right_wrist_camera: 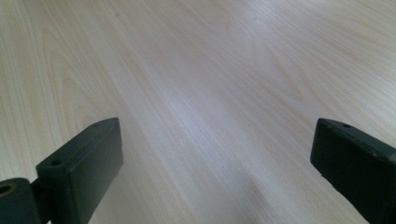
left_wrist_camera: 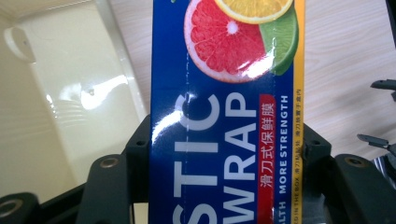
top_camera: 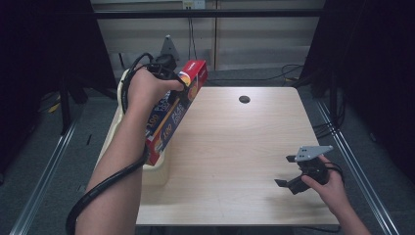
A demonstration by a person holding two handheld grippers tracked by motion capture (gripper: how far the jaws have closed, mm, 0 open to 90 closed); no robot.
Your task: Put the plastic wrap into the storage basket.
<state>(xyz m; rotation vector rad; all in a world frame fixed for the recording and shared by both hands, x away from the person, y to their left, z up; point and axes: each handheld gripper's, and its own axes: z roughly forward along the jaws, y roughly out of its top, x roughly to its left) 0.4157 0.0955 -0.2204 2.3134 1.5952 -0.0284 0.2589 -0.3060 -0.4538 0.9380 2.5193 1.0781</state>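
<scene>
Blue and red, the one plastic wrap box point(left_wrist_camera: 224, 116) sits clamped across its width in my left gripper point(top_camera: 164, 66), lifted and slanting over the desk's point(top_camera: 230, 147) left edge above the single cream bin point(top_camera: 154, 171); I judge it is held this way to clear the bin's rim. My right gripper point(right_wrist_camera: 215, 154), jaws spread wide and empty, waits near the desk's front right corner.

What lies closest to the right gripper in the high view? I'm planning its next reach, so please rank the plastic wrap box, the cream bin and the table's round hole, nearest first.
From the right gripper, at the table's near right:
1. Round hole, far side of the table, about centre.
2. Plastic wrap box, held by the left gripper, and cream bin at the left edge: too close to call.
</scene>
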